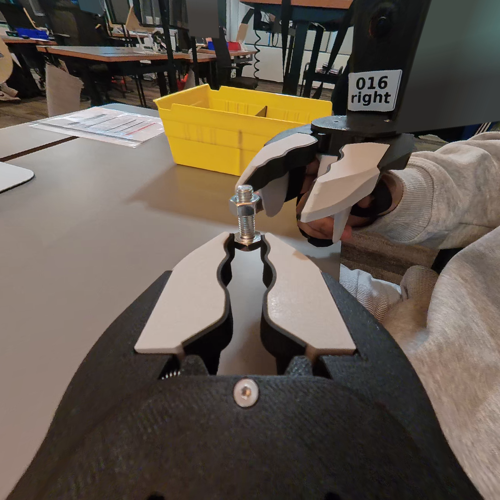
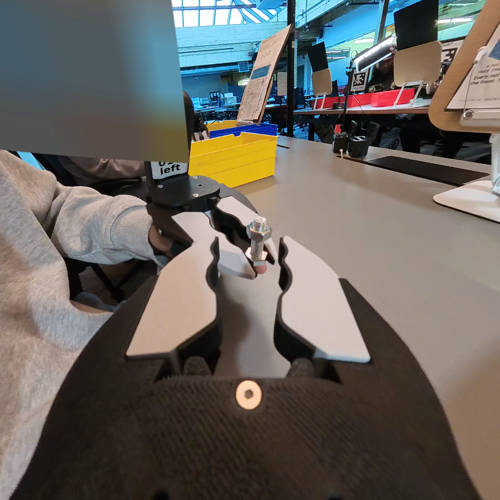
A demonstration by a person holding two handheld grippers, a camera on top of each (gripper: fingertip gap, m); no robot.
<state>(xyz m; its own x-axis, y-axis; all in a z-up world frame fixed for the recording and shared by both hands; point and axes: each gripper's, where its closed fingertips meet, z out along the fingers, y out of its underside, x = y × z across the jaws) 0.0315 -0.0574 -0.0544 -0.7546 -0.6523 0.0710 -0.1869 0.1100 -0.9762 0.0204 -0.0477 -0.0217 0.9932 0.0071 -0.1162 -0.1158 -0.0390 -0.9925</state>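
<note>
Black print on a white sticker (image 1: 374,90) above the right hand-held gripper (image 1: 284,211). Much the same on a half-hidden white sticker (image 2: 169,169) above the left hand-held gripper (image 2: 261,266). Small print, unreadable, on a sleeved sheet (image 1: 100,124) lying on the counter (image 1: 81,216). Printed lines on a brown board (image 2: 263,78) and a white card (image 2: 476,78); beside them a black-and-white square marker (image 2: 359,80).

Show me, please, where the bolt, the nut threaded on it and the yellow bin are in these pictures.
bolt (image 1: 245,224): left wrist view, on the threaded shank below the nut.
nut (image 1: 245,207): left wrist view, on its front flat.
yellow bin (image 1: 211,140): left wrist view, on the front wall.
</note>
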